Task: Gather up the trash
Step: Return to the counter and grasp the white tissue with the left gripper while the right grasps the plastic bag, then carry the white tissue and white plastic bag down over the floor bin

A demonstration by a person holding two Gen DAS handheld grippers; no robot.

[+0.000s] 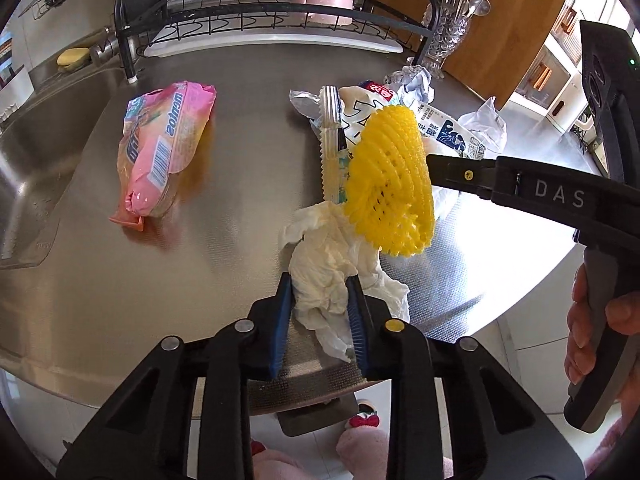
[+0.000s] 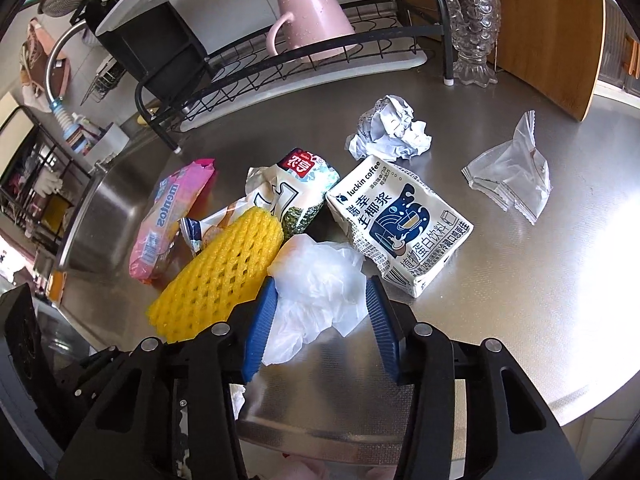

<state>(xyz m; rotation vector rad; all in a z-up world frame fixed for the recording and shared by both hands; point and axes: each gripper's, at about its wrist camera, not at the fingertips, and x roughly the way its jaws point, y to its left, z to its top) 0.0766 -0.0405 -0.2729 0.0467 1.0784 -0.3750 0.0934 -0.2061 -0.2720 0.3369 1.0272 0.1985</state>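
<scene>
your left fingers are narrow and pinched on a crumpled white tissue lying on the steel tabletop near its front edge. your right fingers stand wider, with a clear plastic bag between the blue pads; the left pad touches it, but whether the right pad presses it you cannot tell. a yellow foam net lies just beside the bag, touching the right gripper's left finger. behind them lie a coffee carton, a snack wrapper, a pink mentos pack, a paper ball and a clear pouch. a pink mug sits upside down in the rack.
</scene>
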